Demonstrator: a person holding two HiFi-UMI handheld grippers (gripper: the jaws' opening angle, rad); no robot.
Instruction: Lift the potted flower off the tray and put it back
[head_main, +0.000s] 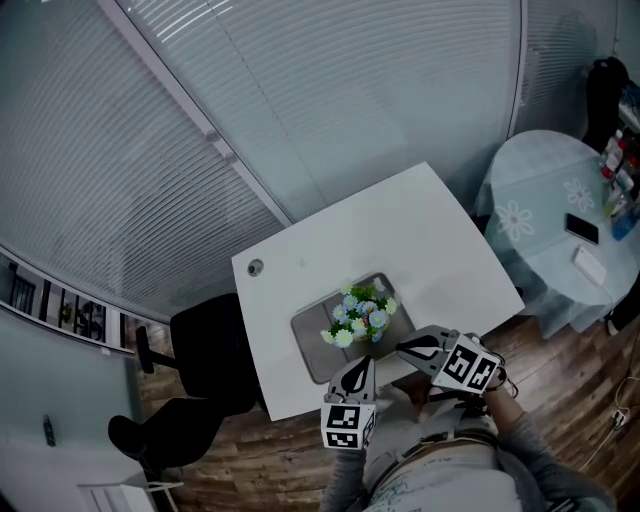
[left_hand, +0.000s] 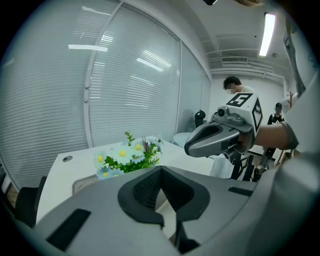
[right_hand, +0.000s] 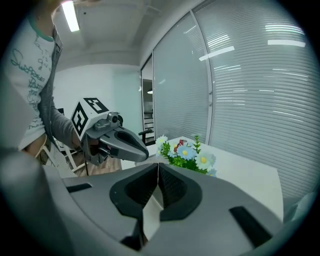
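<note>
The potted flower (head_main: 361, 315) stands on the tray (head_main: 312, 345) on the counter (head_main: 400, 230), while the left gripper (head_main: 361, 364) and right gripper (head_main: 402, 349), both clenched empty, hover at the tray's near edge, flanking it as a two-handed lift would need.

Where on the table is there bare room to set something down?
Bare top between the tray and the cable hole, and across the table at its far right. Crowded at the near edge, where potted flower, left gripper and right gripper cluster.
</note>
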